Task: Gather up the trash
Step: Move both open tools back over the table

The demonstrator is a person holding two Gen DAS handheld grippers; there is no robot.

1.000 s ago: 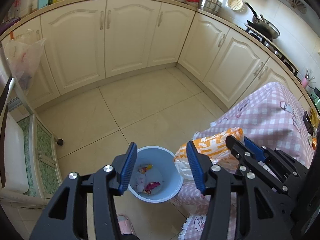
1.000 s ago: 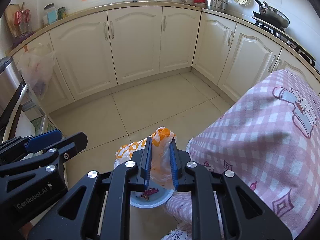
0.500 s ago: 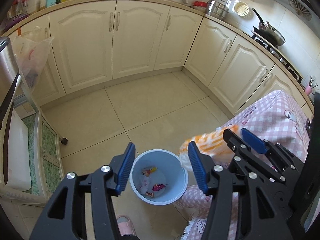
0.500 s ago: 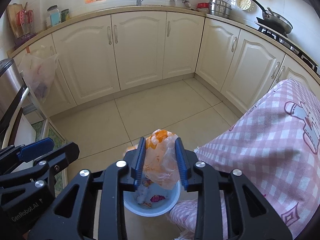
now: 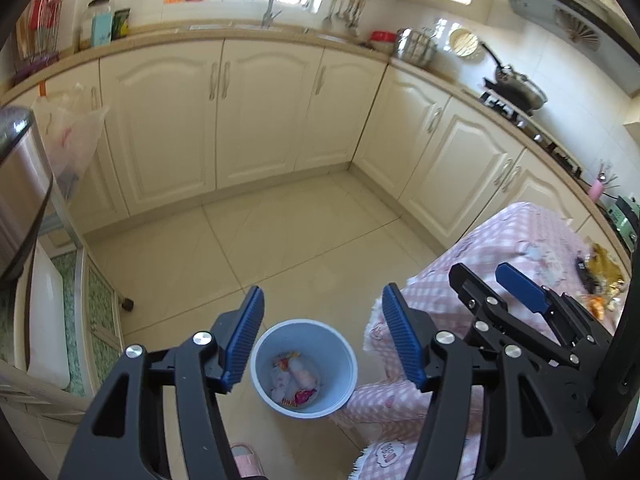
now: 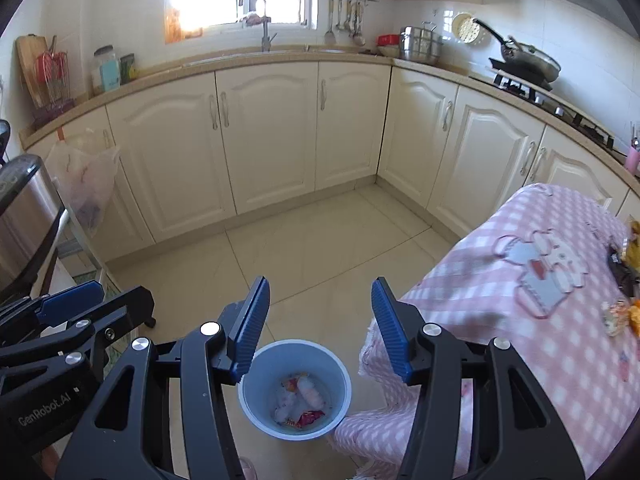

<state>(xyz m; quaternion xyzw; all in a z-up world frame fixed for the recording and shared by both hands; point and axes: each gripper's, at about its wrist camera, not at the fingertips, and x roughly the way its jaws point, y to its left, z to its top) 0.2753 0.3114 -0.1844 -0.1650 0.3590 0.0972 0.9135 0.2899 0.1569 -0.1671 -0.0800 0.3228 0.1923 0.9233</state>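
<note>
A light-blue trash bin (image 5: pixel 304 336) (image 6: pixel 296 360) stands on the floor beside the table. Inside it lie a pale orange-and-white bag (image 5: pixel 302 376) (image 6: pixel 309 394) and small red wrappers (image 5: pixel 302 396) (image 6: pixel 310 417). High above the bin, my left gripper (image 5: pixel 323 300) (image 6: pixel 120 292) has its jaws opening, with nothing between them. Beside it my right gripper (image 6: pixel 320 284) (image 5: pixel 480 270) is also opening and holds nothing. More yellow and orange wrappers (image 5: pixel 604 276) (image 6: pixel 624 312) lie on the table at the far right.
The table with a pink checked cloth (image 5: pixel 500 240) (image 6: pixel 520 280) fills the right side, its cloth hanging next to the bin. Cream cabinets (image 6: pixel 272 140) line the back. A steel appliance (image 5: pixel 20 184) and a hanging plastic bag (image 5: pixel 72 140) are at the left.
My right gripper opened and let go of the orange-and-white bag, which now lies in the bin. Both grippers rose, and the left jaws widened a little.
</note>
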